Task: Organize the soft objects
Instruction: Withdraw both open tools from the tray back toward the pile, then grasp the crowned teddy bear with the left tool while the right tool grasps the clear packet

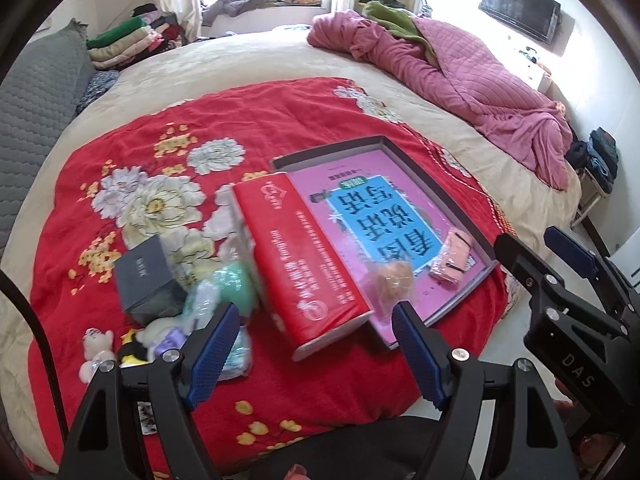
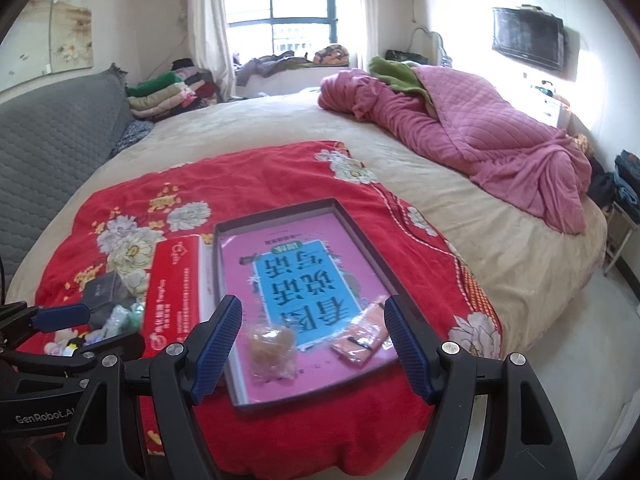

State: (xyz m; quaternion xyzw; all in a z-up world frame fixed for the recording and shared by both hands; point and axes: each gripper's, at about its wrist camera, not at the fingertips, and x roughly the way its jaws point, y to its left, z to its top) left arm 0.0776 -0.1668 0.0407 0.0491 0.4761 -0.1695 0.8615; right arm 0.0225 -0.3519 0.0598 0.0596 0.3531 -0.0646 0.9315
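Reference landmark: the shallow grey tray (image 2: 362, 236) that lay on the red floral blanket (image 2: 256, 176) spread over the bed (image 2: 500, 256).

Both sets of tongs were empty. Your left tongs (image 1: 316, 350) stood with their jaws apart, nothing between the pads, and your right tongs (image 2: 312, 350) were likewise spread wide with nothing clamped.

Two items already lay inside the tray, at its near end: a tan soft toy in a clear bag (image 2: 272, 354) and a pink packet (image 2: 366, 334). The packet lay with its long axis roughly diagonal to the tray's near wall.

The remaining soft objects lay outside the tray, beyond its left wall. A tall red box (image 1: 304, 256) stood against that wall and separated the tray from the cluster. On the far side of that box from the tray you had a mint-green soft item (image 1: 236, 286), a bagged soft item (image 1: 236, 354), a small white plush bear (image 1: 94, 350) and a black-and-yellow plush (image 1: 134, 350), all near a dark grey box (image 1: 148, 280).

The governing relation was this: the cluster sat just ahead of and slightly left of your left tongs, while your right tongs pointed into the tray, well away from the cluster. Your left hand was therefore judged the nearer for the next pick. The bagged soft item lay closest to the left finger (image 1: 214, 354) and probably called for the shortest reach. Any carry to the tray would likely have had to clear the red box.
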